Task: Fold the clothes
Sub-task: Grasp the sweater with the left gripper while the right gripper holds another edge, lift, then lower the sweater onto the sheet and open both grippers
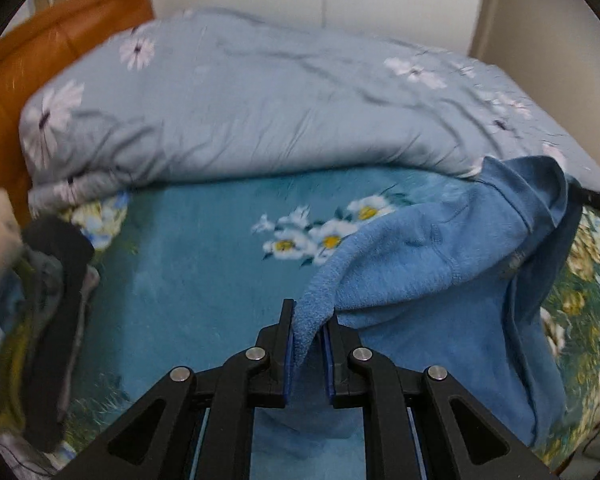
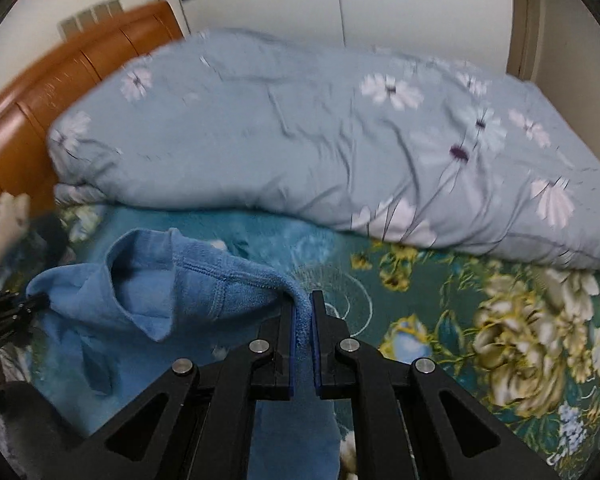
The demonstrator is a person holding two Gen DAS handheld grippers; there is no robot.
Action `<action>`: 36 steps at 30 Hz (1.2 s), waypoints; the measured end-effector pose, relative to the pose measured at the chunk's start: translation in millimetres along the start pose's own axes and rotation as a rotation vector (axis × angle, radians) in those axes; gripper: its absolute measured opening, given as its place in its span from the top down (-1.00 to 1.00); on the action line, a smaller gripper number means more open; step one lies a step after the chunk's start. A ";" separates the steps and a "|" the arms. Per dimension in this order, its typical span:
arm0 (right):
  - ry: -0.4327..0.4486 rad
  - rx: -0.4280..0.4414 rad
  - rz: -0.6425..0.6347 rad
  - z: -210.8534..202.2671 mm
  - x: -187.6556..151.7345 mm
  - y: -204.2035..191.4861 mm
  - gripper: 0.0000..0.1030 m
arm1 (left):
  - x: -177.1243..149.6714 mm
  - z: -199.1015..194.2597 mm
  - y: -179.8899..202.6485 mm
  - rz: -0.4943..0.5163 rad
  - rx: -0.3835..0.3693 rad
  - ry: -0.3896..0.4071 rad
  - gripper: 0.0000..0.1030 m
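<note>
Left tongs [image 1: 307, 322]: matte black linkage arms showing, four round silver pivot pins sitting across them, triangular cutouts opening at 5 and 7 o'clock, blue pads [image 1: 287, 364] lining inner finger faces. Right tongs [image 2: 302, 312]: same black build appearing, four silver pins, triangular cutouts, blue pads [image 2: 291, 360] running along inner faces.

Left tongs [image 1: 309, 320] and right tongs [image 2: 302, 312] both clamp blue cloth.
</note>
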State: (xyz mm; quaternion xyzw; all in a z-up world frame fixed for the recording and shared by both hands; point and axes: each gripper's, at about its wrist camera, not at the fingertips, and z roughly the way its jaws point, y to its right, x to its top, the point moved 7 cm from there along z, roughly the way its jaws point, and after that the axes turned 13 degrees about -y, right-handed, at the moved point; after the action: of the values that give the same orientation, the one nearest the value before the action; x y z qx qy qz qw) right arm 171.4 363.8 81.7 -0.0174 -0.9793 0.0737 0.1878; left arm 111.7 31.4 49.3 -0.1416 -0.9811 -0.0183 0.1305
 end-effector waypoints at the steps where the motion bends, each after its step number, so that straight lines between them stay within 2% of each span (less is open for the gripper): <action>1: -0.018 -0.006 0.004 13.5 2.8 1.7 0.89 | 3.0 7.6 -1.7 -0.010 0.002 -0.012 0.75; 6: -0.052 -0.033 0.005 51.9 32.3 5.7 0.89 | 26.7 28.9 -11.2 -0.042 0.018 -0.028 0.75; 9: -0.090 -0.057 -0.003 77.5 44.9 4.2 0.89 | 37.0 60.6 -21.6 -0.068 0.027 -0.081 0.74; 15: -0.199 -0.076 0.045 142.2 43.2 7.0 0.88 | 39.9 110.9 -29.6 -0.096 0.038 -0.141 0.70; 20: -0.250 -0.099 0.073 174.9 45.1 8.7 0.88 | 40.8 140.8 -35.0 -0.127 0.029 -0.178 0.68; 25: -0.294 -0.128 0.066 194.2 44.0 7.4 0.86 | 37.3 151.7 -34.8 -0.135 0.004 -0.189 0.67; 27: -0.305 -0.140 0.056 199.3 42.7 7.1 0.85 | 34.1 150.8 -34.2 -0.141 0.003 -0.188 0.61; 28: -0.305 -0.150 0.047 200.4 42.5 7.0 0.85 | 32.3 150.2 -33.9 -0.144 0.004 -0.188 0.49; 29: -0.304 -0.158 0.038 200.5 42.4 6.7 0.83 | 30.6 148.1 -32.6 -0.152 0.001 -0.184 0.28; 31: -0.301 -0.163 0.024 199.1 42.2 6.0 0.71 | 27.1 142.6 -29.5 -0.171 -0.007 -0.175 -0.02; 33: -0.295 -0.158 0.010 195.2 42.4 4.6 0.41 | 23.6 137.2 -26.3 -0.190 -0.015 -0.165 -0.09; 36: -0.257 -0.152 -0.019 179.7 44.8 -0.1 0.08 | 18.9 122.7 -20.6 -0.220 -0.018 -0.121 -0.22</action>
State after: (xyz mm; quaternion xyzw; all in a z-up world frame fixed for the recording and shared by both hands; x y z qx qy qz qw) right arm 63.2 341.7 -67.0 -0.0125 -0.9981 -0.0007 0.0599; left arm 57.6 25.7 -64.2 -0.0349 -0.9966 -0.0329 0.0670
